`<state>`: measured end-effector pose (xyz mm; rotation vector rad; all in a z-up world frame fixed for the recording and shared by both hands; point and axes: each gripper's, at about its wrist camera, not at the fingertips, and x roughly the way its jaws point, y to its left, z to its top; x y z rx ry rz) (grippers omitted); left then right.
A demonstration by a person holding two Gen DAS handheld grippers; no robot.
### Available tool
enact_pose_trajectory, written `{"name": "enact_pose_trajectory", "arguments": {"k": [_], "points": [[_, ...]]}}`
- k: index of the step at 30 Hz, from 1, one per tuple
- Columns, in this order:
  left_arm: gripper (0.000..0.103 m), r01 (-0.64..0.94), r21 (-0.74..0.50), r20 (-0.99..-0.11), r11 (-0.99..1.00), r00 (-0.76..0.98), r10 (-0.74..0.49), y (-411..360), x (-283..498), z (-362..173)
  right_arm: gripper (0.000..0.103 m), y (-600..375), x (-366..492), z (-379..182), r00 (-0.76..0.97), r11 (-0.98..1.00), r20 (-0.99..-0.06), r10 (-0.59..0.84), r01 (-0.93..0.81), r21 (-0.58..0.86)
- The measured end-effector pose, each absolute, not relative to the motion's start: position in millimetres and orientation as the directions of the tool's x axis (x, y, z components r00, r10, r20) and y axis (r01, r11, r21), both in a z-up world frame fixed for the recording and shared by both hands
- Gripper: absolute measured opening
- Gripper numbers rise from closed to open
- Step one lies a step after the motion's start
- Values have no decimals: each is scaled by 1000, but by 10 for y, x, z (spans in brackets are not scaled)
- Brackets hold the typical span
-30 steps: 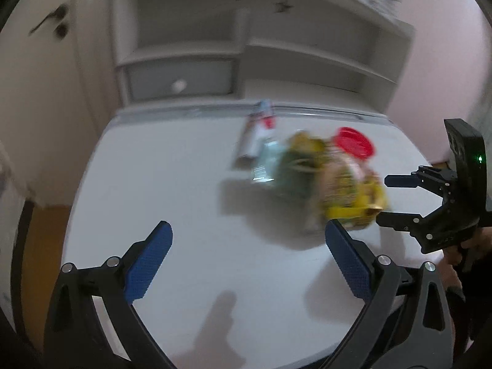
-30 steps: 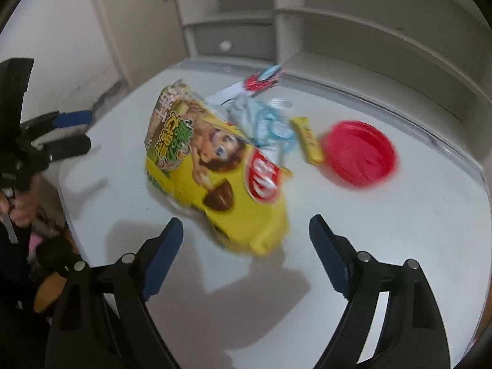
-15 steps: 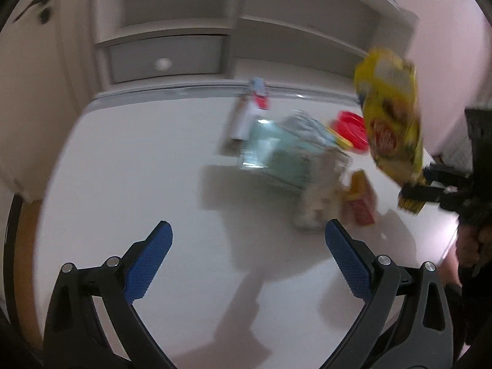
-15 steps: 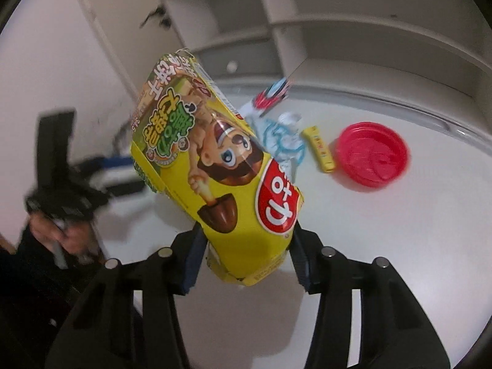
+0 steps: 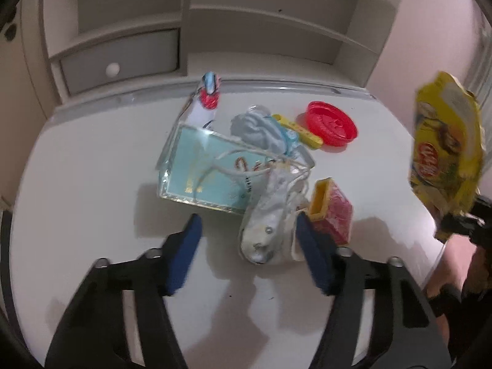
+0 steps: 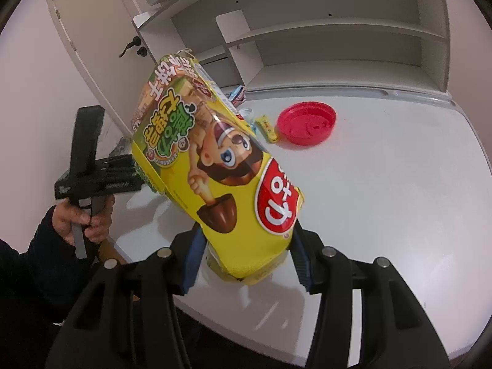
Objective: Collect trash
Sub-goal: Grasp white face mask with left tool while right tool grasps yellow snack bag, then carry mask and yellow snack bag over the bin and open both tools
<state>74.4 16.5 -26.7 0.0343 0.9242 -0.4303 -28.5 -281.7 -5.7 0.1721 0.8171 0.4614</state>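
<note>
My right gripper (image 6: 246, 255) is shut on the lower end of a yellow snack pack (image 6: 215, 166), held tilted above the white table (image 6: 399, 200). The left wrist view shows the same pack (image 5: 446, 153) up at the far right. My left gripper (image 5: 249, 246) hangs low over the trash pile with its jaws closing. A crumpled white plastic bag (image 5: 267, 230) lies between them; the right pad is at its edge and the left pad stands apart from it. A small red and yellow box (image 5: 332, 212) sits just outside the right finger.
The pile also holds a teal box (image 5: 200, 166), a light blue wrapper (image 5: 261, 129), a yellow stick wrapper (image 5: 304, 130), a red lid (image 5: 332, 123) and a red and white wrapper (image 5: 206, 101). A shelf unit (image 5: 276, 30) with a drawer (image 5: 112, 69) backs the table.
The right gripper closed on the yellow pack and lifted it off the table. The left gripper moved in over the pile and its jaws narrowed around the white bag.
</note>
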Motion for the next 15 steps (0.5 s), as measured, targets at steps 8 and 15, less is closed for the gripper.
{"name": "enact_pose_trajectory", "arguments": {"k": [8, 15], "points": [[13, 326, -177, -748, 929, 569, -342, 206, 628, -2, 50, -3003, -427, 53, 651, 898, -619, 439, -288, 333], [12, 327, -74, -678, 942, 676, -287, -43, 493, 523, 50, -3520, -639, 88, 719, 928, -605, 342, -158, 337]]}}
